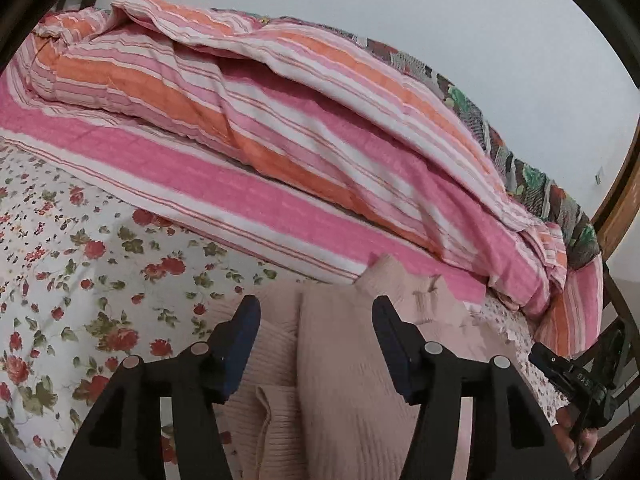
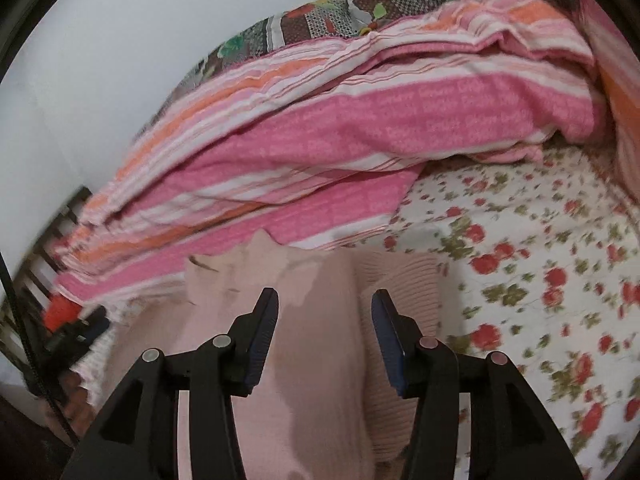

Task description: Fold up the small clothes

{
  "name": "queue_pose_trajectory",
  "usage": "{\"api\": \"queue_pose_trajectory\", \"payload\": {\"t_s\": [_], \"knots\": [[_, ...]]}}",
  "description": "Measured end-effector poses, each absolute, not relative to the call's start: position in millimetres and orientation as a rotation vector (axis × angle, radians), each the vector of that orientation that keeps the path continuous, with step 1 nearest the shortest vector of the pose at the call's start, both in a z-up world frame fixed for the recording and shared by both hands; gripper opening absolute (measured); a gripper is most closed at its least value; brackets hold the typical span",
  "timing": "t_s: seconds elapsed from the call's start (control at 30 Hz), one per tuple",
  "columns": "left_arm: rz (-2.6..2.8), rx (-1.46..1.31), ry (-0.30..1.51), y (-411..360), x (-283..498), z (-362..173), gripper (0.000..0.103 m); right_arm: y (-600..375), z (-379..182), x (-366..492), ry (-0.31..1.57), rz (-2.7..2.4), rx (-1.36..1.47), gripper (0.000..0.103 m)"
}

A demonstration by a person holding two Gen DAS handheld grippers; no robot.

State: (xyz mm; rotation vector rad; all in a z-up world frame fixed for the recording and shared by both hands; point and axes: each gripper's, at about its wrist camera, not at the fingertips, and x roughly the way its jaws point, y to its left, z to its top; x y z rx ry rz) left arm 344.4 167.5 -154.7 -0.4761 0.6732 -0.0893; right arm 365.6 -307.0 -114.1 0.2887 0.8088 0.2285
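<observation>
A pale pink ribbed knit garment (image 1: 340,380) lay on a bed's floral sheet (image 1: 80,280), its far edge touching a pink, orange and white striped quilt (image 1: 280,152) heaped along the wall side. The left gripper (image 1: 316,312) hung above the garment with its jaws about half spread, the blue-padded fingers (image 1: 244,344) standing clear of the knit and holding nothing. In the right wrist view the right gripper (image 2: 325,306) was posed likewise over the same garment (image 2: 320,360), jaws partly apart and empty, with the rose-printed sheet (image 2: 540,280) to its right and the striped quilt (image 2: 320,140) beyond. A dark patterned blanket (image 2: 320,16) lay behind the quilt, against a plain white wall (image 1: 440,20). The right view was somewhat blurred.
</observation>
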Motion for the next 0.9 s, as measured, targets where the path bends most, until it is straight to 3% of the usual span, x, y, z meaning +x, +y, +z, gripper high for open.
{"api": "queue_pose_trajectory", "payload": {"t_s": [0.27,0.33,0.37,0.4,0.43,0.47,0.5,0.67,0.9], "knots": [[-0.072,-0.267,0.769,131.7,365.1,-172.3,0.052,-287.6,-135.0,372.0,0.879,0.202,0.124,0.046],[-0.057,-0.230,0.794,125.1,367.7,-178.8,0.028,-284.9,-144.3,374.7,0.916,0.196,0.105,0.041],[-0.063,-0.232,0.804,125.2,369.0,-181.4,0.023,-284.2,-147.7,375.6,0.928,0.189,0.096,0.038],[-0.074,-0.246,0.805,126.8,369.6,-182.9,0.011,-283.2,-151.4,376.9,0.941,0.179,0.087,0.032],[-0.085,-0.263,0.800,128.4,369.2,-183.7,0.008,-283.2,-152.4,377.3,0.943,0.170,0.082,0.026],[-0.091,-0.276,0.793,130.8,367.7,-184.3,0.008,-283.5,-152.4,377.1,0.941,0.163,0.081,0.010],[-0.094,-0.292,0.781,133.8,366.2,-183.6,0.008,-284.9,-151.0,376.1,0.934,0.175,0.090,0.007],[-0.097,-0.335,0.693,143.6,359.7,-175.2,0.008,-298.8,-137.8,367.3,0.845,0.144,0.140,0.005],[-0.081,-0.365,0.794,147.7,370.6,-190.5,0.014,-291.4,-149.5,375.4,0.906,0.092,0.088,0.008]]}}
